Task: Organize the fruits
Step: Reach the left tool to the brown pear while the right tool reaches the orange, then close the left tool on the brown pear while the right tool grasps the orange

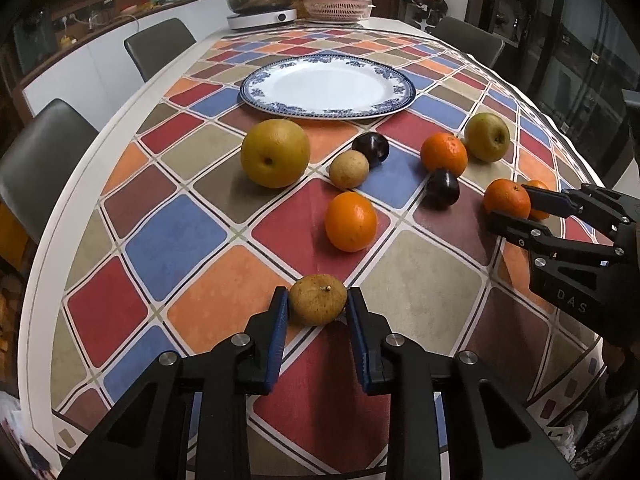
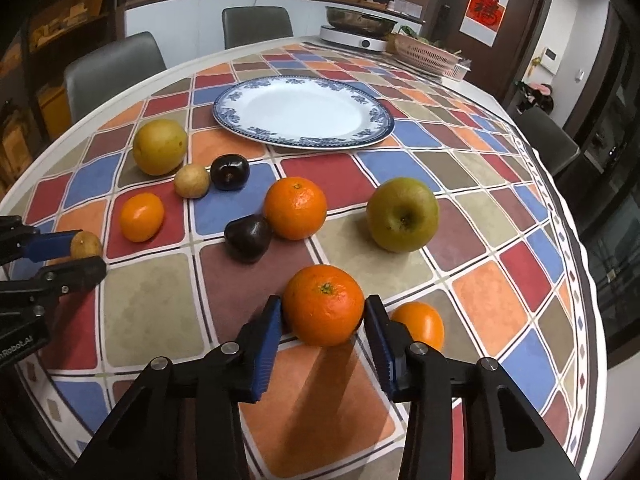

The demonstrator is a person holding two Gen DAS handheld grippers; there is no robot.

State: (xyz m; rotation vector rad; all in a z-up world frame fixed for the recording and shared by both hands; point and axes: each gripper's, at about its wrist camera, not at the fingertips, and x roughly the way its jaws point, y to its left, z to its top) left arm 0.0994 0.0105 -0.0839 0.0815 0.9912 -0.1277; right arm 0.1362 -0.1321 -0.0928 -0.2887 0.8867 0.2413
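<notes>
My left gripper [image 1: 318,300] is shut on a small brown fruit [image 1: 318,299] that rests on the tablecloth; it also shows in the right wrist view [image 2: 86,245]. My right gripper [image 2: 323,310] is shut on an orange [image 2: 323,305], which also shows in the left wrist view [image 1: 506,198]. A blue-rimmed white plate [image 1: 280,111] lies empty at mid-table. Between it and the grippers lie a large yellow pear [image 1: 275,153], a small tan fruit [image 1: 349,169], two dark plums [image 1: 371,148] [image 1: 442,188], two more oranges [image 1: 351,221] [image 1: 444,153] and a green apple [image 1: 487,136].
Another orange [image 2: 420,325] lies just right of my right gripper. An induction cooker with a pan [image 1: 262,10] and a pink basket [image 1: 336,9] stand at the table's far end. Grey chairs [image 1: 40,160] line the left side.
</notes>
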